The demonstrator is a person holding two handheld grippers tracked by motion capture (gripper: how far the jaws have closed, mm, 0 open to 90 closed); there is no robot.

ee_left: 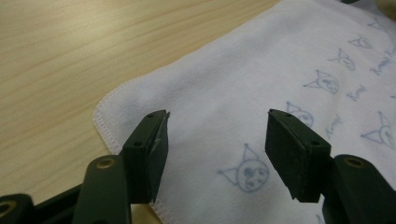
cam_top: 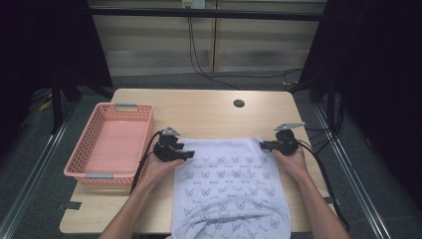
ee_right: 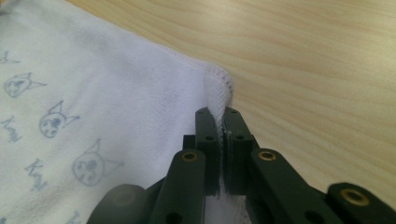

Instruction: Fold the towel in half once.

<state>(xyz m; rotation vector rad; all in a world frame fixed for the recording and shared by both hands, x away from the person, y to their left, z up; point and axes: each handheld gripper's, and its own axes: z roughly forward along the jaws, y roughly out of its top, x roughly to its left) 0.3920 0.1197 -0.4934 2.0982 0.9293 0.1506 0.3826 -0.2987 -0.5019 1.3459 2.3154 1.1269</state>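
Observation:
A white towel printed with small blue cat faces lies spread on the wooden table, its near end hanging over the front edge. My left gripper rests over the towel's far left corner; in the left gripper view its jaws stand apart above the cloth, nothing pinched between them. My right gripper is at the far right corner. In the right gripper view its jaws are pressed together on the hemmed corner of the towel, which puckers up between the pads.
A pink plastic basket stands at the table's left side, close to my left hand. A round cable hole sits in the table's far middle. Cables trail from both grippers toward the front edge. Bare wood lies beyond the towel.

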